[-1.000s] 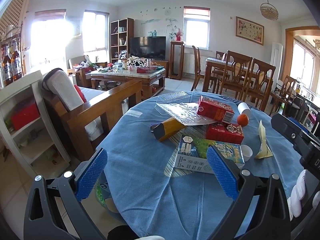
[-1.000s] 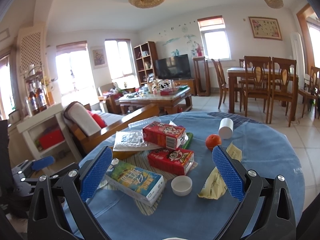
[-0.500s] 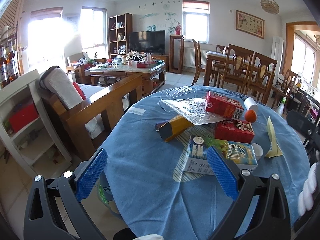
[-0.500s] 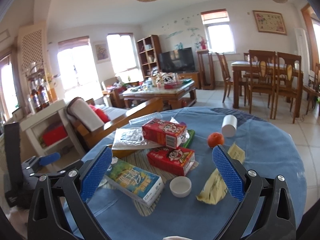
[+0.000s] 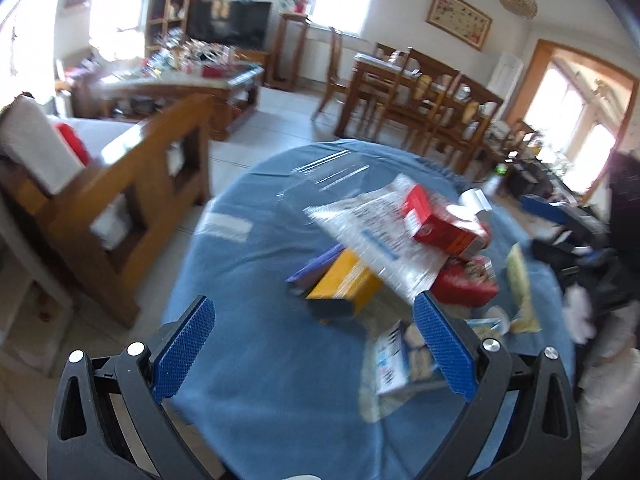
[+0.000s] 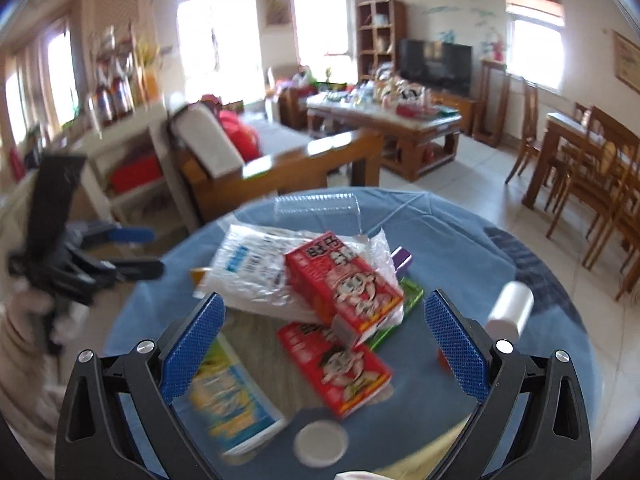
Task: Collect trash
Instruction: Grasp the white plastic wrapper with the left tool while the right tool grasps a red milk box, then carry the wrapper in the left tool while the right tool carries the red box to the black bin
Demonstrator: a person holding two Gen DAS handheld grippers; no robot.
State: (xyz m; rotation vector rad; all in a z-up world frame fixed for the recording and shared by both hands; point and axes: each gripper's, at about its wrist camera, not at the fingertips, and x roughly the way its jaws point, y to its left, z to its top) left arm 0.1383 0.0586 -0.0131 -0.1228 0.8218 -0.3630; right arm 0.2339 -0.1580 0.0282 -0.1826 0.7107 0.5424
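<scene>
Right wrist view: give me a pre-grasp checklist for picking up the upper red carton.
1. Right claw open: ok, jaws spread wide with nothing between them.
2. Upper red carton reachable: ok, it lies ahead between the jaws, on top of the pile.
3. Carton free of other trash: not ok, it rests on the crinkled plastic bag and leans over the lower red carton.
4. Left claw clear of the target: ok, open and off to the side.
5. Image sharp enough to aim: not ok, both views are motion-blurred.
6. Bin location: cannot tell, none clearly in view.
</scene>
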